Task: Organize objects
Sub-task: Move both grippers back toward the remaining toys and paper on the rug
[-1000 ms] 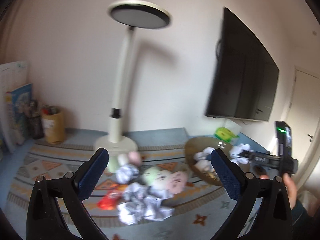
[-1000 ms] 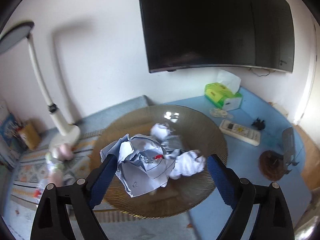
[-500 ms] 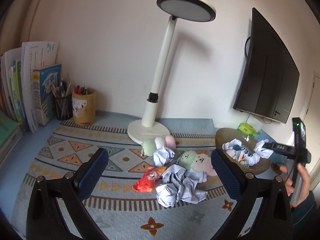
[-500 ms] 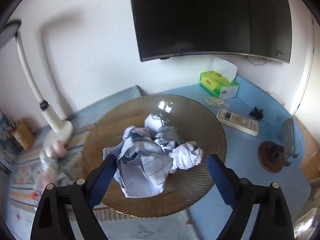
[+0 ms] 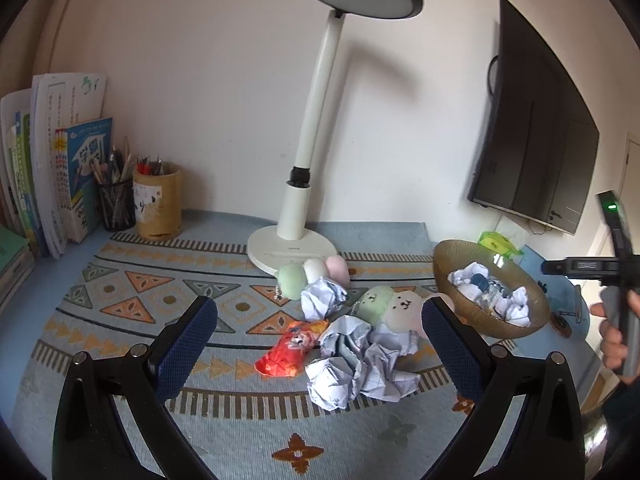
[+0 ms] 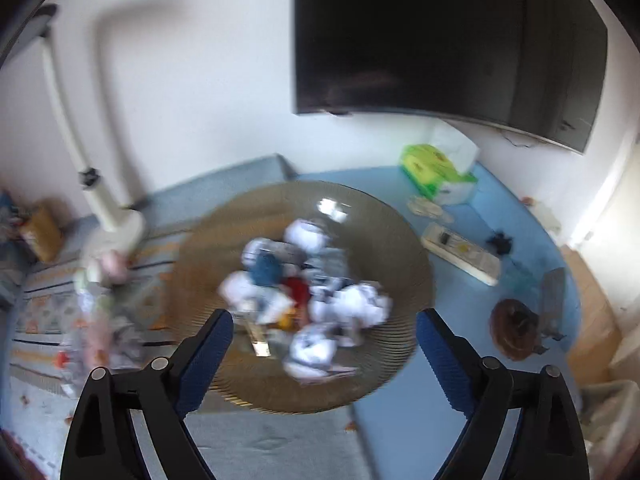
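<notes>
Patterned mat holds crumpled paper balls, light and springy; pinch across the middle. Left gripper and right gripper both gape, empty.

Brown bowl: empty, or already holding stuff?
Holding stuff: the brown bowl already has several crumpled paper balls inside.

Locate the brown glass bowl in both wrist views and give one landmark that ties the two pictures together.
Left wrist view: the brown glass bowl sits at the right, beyond the right finger of the hand-held gripper, with crumpled paper balls in it.
Right wrist view: the bowl fills the centre, blurred, just ahead of both fingers.
Shared landmark: the green tissue box, behind the bowl under the wall screen.
</notes>
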Demonstrator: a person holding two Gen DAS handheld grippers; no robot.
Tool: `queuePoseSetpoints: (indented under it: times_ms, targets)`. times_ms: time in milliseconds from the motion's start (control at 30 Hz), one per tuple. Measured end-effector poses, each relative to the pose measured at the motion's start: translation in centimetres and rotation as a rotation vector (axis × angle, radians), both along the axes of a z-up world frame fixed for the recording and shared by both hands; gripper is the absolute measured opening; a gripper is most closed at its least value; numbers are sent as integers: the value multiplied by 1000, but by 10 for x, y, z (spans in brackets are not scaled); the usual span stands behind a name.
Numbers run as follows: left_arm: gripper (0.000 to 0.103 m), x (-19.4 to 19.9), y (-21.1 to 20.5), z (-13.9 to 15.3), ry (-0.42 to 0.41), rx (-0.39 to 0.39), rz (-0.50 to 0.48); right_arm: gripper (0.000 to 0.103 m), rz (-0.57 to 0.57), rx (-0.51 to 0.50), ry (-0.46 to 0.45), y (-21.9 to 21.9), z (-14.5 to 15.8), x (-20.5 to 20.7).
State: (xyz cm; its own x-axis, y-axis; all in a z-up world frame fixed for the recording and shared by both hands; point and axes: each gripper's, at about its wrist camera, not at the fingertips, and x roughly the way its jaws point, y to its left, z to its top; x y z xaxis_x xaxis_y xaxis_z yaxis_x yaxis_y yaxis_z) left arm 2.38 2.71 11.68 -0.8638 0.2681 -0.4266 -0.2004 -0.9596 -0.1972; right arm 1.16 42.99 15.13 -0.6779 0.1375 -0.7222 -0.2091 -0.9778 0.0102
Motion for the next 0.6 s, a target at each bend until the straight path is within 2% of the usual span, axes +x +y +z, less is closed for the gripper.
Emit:
queuePoseSetpoints:
  times_ms: [100,233,300,400,467,533,600]
  targets:
    - [103,-8,-3,-11,-28,1,39,93,139,-125,112,-35,-2,23]
    - [103,-19,-4,-35,-93,26,-1,93,222,-227,219,-83,-44,37]
    - [103,-24,0,-47,-112,15,-19,88,260,-236,218,-106,-70,35]
    - [103,-26,5,-65,-120,-12,-16,88,315,-254,163,-129,-98,28]
    - [103,-32,12,-72,-183,-55,3,88,325,-256,157,-135,-110,26]
    - [103,-28,19,-70,-153,-92,-3,88,306,-201,155,-140,-110,25]
    - [103,-24,26,-69,-135,-135,0,88,309,-212,167,-137,-110,26]
